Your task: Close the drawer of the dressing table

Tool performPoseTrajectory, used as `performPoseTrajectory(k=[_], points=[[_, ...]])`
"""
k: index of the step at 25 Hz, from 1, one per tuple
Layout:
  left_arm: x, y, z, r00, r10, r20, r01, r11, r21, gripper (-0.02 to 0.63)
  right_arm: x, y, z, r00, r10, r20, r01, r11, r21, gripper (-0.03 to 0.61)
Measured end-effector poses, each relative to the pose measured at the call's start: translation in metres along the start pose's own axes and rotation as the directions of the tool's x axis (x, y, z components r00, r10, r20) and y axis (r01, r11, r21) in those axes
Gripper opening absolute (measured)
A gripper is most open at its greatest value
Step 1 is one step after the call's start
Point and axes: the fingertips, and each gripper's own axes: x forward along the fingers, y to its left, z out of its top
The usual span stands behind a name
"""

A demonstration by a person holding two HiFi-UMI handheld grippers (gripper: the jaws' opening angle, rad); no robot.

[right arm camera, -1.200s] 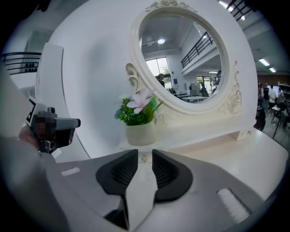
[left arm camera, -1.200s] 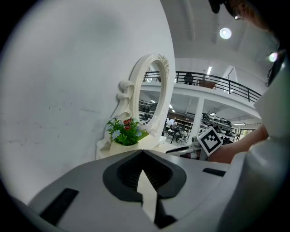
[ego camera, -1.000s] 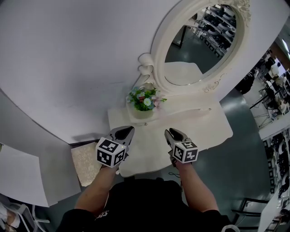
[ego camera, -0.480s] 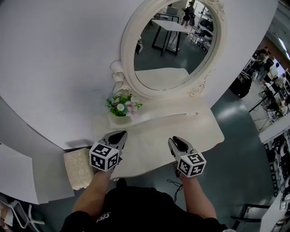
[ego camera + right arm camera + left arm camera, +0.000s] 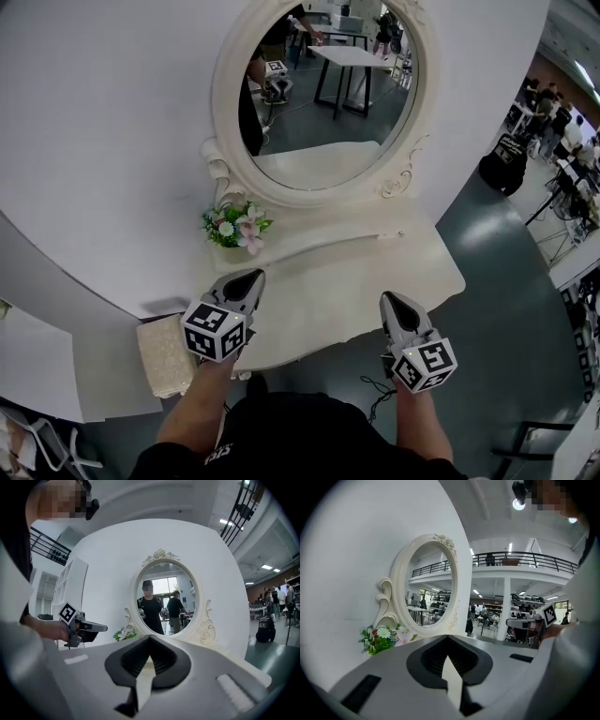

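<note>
Facing the person, the front of the desk (image 5: 375,272) is covered by its own pale top in the head view, so the drawer cannot be made out in any view; nothing juts past the scalloped front edge. The desk stands against a curved white wall (image 5: 94,141), with an oval mirror (image 5: 319,84) in a carved cream frame rising from its back. A small pot of flowers (image 5: 234,227) (white and pink blooms among green leaves) sits on the desk just beside the left foot of the frame. Above the near left part of the top hover the left tongs (image 5: 253,274), pointing toward the flowers, tips closed together with nothing between them, as the left gripper view shows. The right tongs (image 5: 387,296) hang over the near right edge, well apart from the left pair; their jaws have just been closing and now meet at the tips, empty. Each pair carries a cube with square markers at its back end, the left cube (image 5: 214,330) and the right cube (image 5: 425,364), with the person's bare forearms behind them. A pale cushioned stool (image 5: 164,354) stands on the floor just left of the desk. Grey-green floor (image 5: 506,281) spreads out to the right, toward people and benches far off.
</note>
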Motion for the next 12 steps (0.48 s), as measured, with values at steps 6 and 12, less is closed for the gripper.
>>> performPoseTrajectory(k=[6, 12], points=[[0.010, -0.010, 0.014, 1.000, 0.002, 0.022, -0.002, 1.000, 0.025, 0.004, -0.006, -0.011, 0.017, 0.998, 0.058, 0.036, -0.060, 0.997, 0.047, 0.008], [0.007, -0.009, 0.012, 1.000, -0.002, 0.014, 0.001, 1.000, 0.032, 0.003, 0.007, -0.001, 0.018, 0.996, 0.073, 0.040, -0.075, 0.996, 0.044, 0.008]])
